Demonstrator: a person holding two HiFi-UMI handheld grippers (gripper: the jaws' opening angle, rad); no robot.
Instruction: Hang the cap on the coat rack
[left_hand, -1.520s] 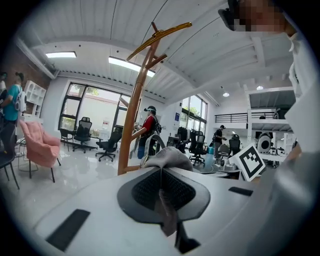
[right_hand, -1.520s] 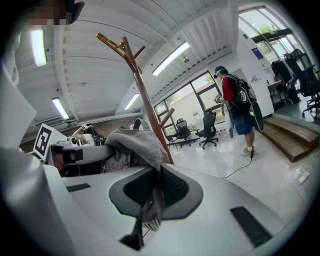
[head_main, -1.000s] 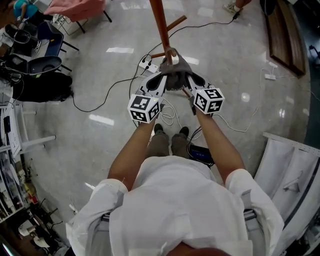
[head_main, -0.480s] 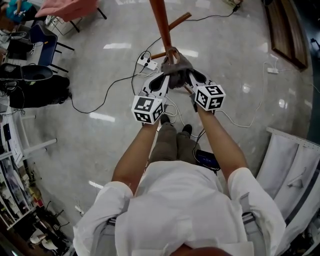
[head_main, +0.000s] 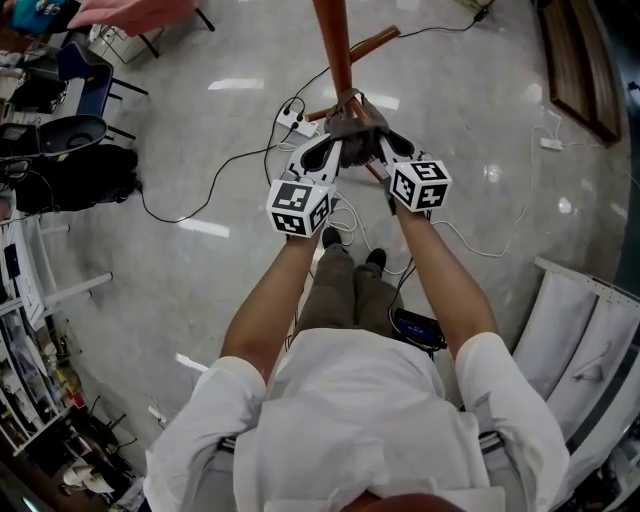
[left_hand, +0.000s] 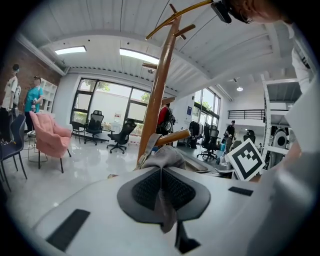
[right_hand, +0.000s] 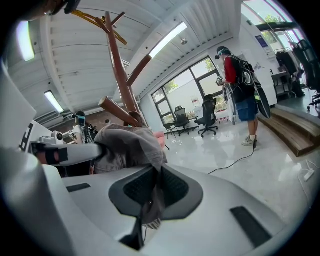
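A grey-brown cap (head_main: 356, 125) hangs stretched between both grippers, right against the wooden coat rack's pole (head_main: 334, 45). My left gripper (head_main: 333, 150) is shut on the cap's left edge, and cloth (left_hand: 165, 200) shows pinched between its jaws. My right gripper (head_main: 382, 147) is shut on the cap's right edge (right_hand: 150, 202). In the left gripper view the cap (left_hand: 162, 156) lies under a short wooden peg (left_hand: 175, 136) that sticks out of the pole (left_hand: 157, 95). In the right gripper view the cap (right_hand: 127, 147) sits below a peg (right_hand: 117, 111).
Cables and a power strip (head_main: 290, 120) lie on the glossy floor round the rack's base. Office chairs (head_main: 75, 135) and a pink armchair (left_hand: 49, 140) stand at the left. White panels (head_main: 585, 340) stand at the right. A person (right_hand: 242, 92) stands further off.
Both grippers have carried the cap a little up and closer to the rack's pole. The head view has shifted slightly.
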